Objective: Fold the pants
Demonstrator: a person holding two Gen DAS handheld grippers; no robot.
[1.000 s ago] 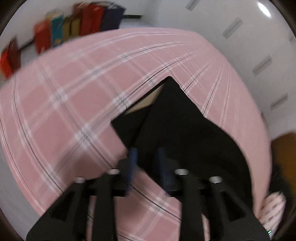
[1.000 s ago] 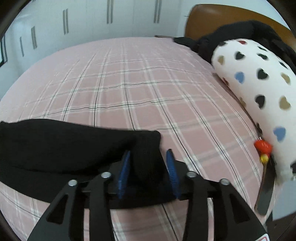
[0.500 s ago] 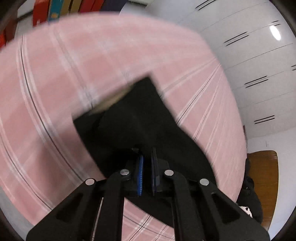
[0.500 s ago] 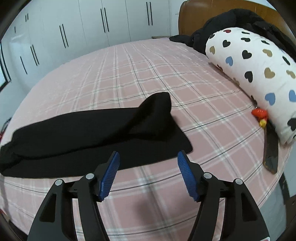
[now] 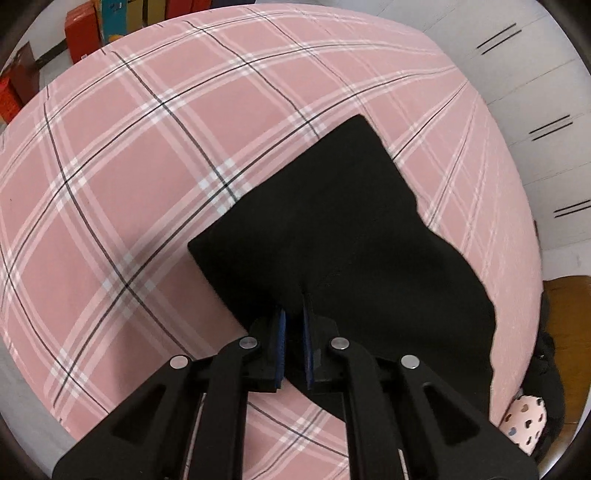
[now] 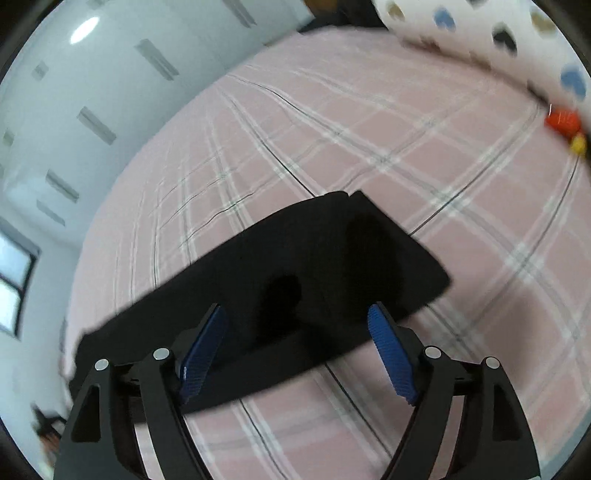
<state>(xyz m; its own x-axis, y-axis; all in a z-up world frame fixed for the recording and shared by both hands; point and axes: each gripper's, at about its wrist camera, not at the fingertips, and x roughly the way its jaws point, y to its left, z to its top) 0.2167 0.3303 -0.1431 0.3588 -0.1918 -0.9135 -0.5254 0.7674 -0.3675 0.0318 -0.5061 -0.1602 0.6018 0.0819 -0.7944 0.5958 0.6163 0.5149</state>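
One black pants, two tools, one heart-print pillow, one plaid bedsheet.

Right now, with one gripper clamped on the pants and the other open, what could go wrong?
1. The left gripper pinches only a small bit of the pants' edge; a quick pull could slip it free or drag the fold askew.
2. The right gripper hangs open above the pants, its view blurred; closing now might grab several layers at once.
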